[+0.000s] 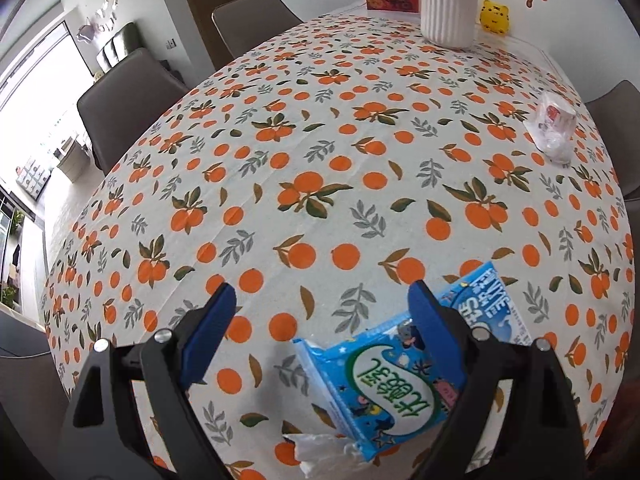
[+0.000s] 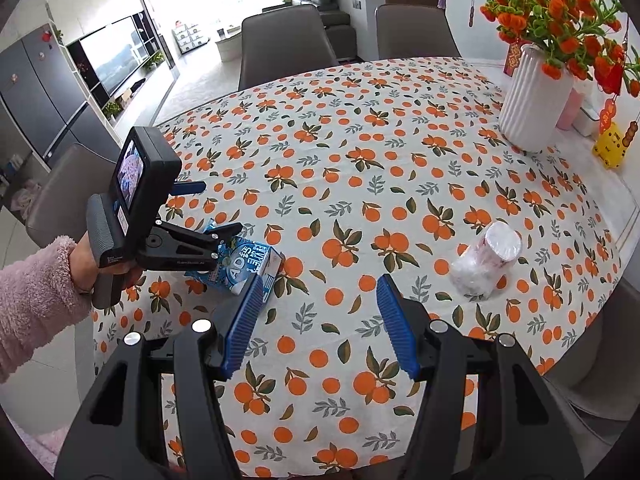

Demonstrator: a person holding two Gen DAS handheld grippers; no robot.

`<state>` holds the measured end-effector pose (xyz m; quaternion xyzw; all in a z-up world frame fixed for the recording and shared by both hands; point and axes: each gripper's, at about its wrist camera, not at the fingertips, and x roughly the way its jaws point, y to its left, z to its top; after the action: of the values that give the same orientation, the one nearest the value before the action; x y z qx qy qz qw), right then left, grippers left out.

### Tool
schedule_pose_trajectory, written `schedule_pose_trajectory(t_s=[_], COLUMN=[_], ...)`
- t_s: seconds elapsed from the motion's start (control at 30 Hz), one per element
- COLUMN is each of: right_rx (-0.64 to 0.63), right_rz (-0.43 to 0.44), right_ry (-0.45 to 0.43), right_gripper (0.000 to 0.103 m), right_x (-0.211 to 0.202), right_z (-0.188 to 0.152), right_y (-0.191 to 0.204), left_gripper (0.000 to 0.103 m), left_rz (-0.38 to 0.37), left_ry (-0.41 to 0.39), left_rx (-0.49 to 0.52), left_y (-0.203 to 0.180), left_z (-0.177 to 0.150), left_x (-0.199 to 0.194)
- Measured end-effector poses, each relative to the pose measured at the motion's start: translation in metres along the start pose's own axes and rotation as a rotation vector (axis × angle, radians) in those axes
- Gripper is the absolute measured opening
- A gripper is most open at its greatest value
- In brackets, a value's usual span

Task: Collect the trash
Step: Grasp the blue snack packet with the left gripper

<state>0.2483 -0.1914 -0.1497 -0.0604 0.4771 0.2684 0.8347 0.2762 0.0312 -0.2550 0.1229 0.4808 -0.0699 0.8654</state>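
The left gripper (image 1: 322, 308), jaws open, straddles one end of the blue milk carton (image 1: 384, 376) near the table's (image 2: 400, 168) left edge. The open right gripper (image 2: 318, 324) hovers empty; the crumpled plastic cup (image 2: 486, 260) lies ahead to its right.

Black gripper frames, blue ribbed jaws, silver screws, fuzzy pink sleeve (image 2: 28, 300)
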Motion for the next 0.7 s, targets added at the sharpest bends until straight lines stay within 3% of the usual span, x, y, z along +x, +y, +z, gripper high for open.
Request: schedule_pose_trajectory(t_s=[0.3,0.7], right_rx=[-0.022,-0.035], right_rz=[0.038,0.066], right_ry=[0.01,-0.006], right_gripper=[0.057,0.057], right_x=[0.006,0.004], right_z=[-0.004,-0.002], right_y=[0.009,0.015], left_gripper=[0.088,0.088], left_rz=[0.027,-0.007], left_ry=[0.029,0.046], left_rx=[0.006,-0.046], left_y=[0.008,-0.008], left_z=[-0.007,-0.041], left_x=[0.005,-0.022])
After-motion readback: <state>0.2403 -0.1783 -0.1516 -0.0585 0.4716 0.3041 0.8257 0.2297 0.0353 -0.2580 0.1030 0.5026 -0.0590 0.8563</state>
